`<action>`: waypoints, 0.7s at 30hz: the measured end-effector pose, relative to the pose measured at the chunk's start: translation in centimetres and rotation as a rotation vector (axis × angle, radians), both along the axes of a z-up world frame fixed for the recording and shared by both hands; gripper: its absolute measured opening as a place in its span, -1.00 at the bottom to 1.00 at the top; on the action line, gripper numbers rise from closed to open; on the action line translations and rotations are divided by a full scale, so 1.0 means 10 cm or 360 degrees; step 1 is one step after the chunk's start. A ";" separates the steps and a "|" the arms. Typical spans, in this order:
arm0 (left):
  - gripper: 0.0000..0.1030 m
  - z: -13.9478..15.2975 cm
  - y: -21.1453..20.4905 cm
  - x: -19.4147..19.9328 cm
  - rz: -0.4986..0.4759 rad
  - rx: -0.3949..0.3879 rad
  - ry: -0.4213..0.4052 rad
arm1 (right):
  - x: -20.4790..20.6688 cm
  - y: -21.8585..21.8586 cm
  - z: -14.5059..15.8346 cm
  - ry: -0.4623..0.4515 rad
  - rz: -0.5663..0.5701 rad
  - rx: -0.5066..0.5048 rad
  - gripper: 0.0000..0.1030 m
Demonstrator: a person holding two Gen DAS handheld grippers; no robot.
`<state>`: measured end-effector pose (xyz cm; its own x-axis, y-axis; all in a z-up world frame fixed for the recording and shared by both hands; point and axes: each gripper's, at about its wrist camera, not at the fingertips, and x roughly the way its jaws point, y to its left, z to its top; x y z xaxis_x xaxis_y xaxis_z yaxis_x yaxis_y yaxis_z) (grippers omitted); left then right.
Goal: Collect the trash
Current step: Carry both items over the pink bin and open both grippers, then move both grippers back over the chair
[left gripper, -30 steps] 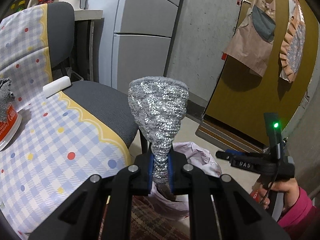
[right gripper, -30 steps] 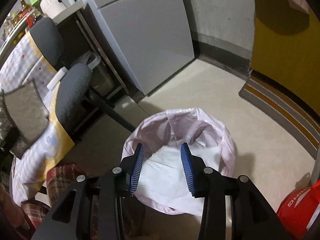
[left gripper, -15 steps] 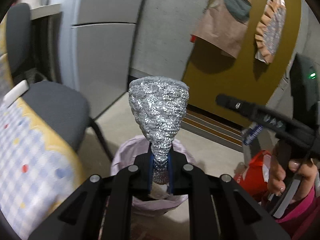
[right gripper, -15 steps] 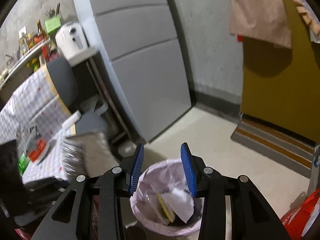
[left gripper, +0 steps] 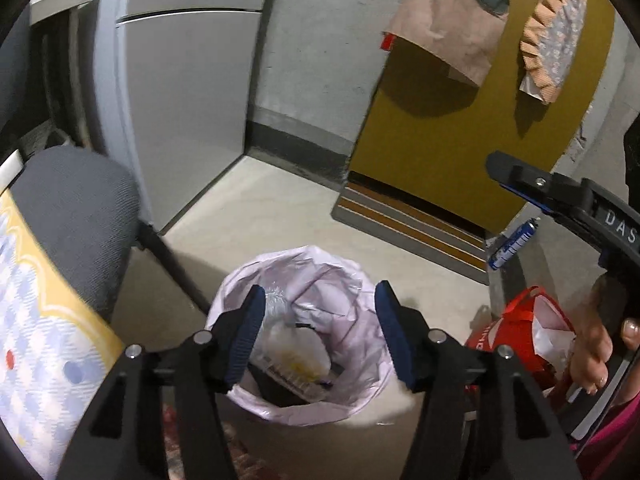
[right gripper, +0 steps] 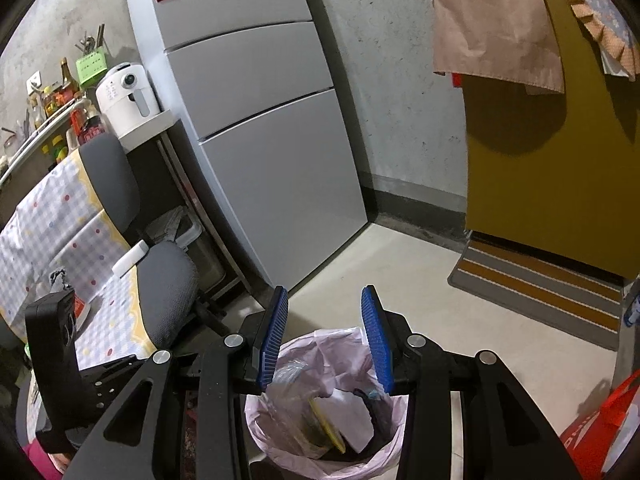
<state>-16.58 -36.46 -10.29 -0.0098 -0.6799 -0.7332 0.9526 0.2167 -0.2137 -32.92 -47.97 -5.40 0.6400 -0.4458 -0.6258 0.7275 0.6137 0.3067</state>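
As our left gripper (left gripper: 320, 328) opens its ribbed blue pads above nothing but air, we look into the round bin lined with crinkled pale-pink plastic (left gripper: 344, 276), standing on the floor and holding clear wrappers and white paper. Our right gripper (right gripper: 325, 336) hangs parted and empty above it.

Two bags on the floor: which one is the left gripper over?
The pink bin liner, directly under the opening left gripper; the red bag sits off to the right.

pink bin liner (left gripper: 348, 280), grey fridge (right gripper: 256, 120)
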 end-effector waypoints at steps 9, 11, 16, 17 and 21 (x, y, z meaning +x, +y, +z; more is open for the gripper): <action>0.22 0.28 0.76 0.35 0.0331 -0.0061 -0.0158 | 0.28 0.24 0.10 -0.0021 0.0149 -0.0008 -0.21; 0.22 0.33 0.97 0.41 0.0425 -0.0065 -0.0197 | 0.38 0.34 0.14 -0.0033 0.0212 -0.0009 -0.21; 0.22 0.42 1.48 0.56 0.0628 -0.0067 -0.0265 | 0.68 0.63 0.24 -0.0065 0.0400 0.0000 -0.20; 0.22 0.44 1.57 0.59 0.0669 -0.0068 -0.0274 | 0.79 0.73 0.27 -0.0075 0.0459 0.0005 -0.20; 0.25 0.53 1.96 0.75 0.0845 -0.0073 -0.0305 | 1.11 0.97 0.40 -0.0094 0.0632 -0.0021 -0.17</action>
